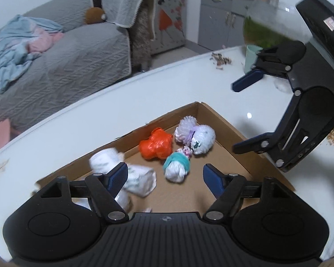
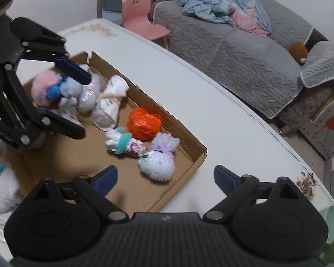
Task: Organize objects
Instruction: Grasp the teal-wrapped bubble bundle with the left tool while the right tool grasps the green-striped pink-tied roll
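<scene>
Both grippers, left gripper (image 1: 164, 178) and right gripper (image 2: 165, 179), stood wide and empty above the shallow brown cardboard tray (image 2: 199, 149), where several tied plastic-bag bundles (image 2: 144, 123) lay; a drop seemed finished, so fetching another loose bundle likely came next.

The white bundle (image 1: 104, 159) is motion-blurred, partly behind a left finger.

Tied bundles (image 2: 109, 109) in cardboard tray (image 2: 178, 178); both tongs agape.

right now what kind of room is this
Most likely a home living room: a grey covered sofa with a crumpled blanket, a small pink chair, and a grey cabinet.
</scene>
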The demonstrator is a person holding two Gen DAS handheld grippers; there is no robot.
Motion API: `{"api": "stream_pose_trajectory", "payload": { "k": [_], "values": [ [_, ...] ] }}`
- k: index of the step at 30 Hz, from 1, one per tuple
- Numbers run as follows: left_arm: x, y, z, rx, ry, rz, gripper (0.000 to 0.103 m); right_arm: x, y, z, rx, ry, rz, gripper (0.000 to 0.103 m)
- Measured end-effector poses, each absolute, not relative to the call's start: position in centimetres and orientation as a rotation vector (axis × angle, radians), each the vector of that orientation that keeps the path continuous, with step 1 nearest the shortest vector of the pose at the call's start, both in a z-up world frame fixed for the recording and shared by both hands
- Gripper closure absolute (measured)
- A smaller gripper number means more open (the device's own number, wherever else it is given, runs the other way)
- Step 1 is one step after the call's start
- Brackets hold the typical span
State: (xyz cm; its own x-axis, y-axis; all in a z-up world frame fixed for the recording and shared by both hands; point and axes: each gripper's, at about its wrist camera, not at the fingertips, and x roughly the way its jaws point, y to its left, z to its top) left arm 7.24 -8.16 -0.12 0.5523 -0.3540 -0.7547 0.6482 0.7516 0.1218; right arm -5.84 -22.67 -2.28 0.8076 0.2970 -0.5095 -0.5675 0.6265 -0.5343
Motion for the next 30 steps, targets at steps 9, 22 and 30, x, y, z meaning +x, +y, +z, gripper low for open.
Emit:
{"api": "stream_pose_trajectory", "payload": {
  "k": [9,22,30],
  "values": [
    [-0.2,-3.5,3.9,0.422,0.770,-0.548,0.018,-16.2,-20.2,-4.4,-0.725,0.364,0.702,0.004],
    [-9.5,3.0,0.8,0.579,0.982,-0.666,0.017,-19.6,-17.9,-14.6,-0.933,0.513,0.793,0.014],
    [-11.5,4.2,-4.3,0.771,1.070,-0.687,0.018,-19.6,-17.3,-15.9,-0.962,0.497,0.843,0.017]
  ]
}}
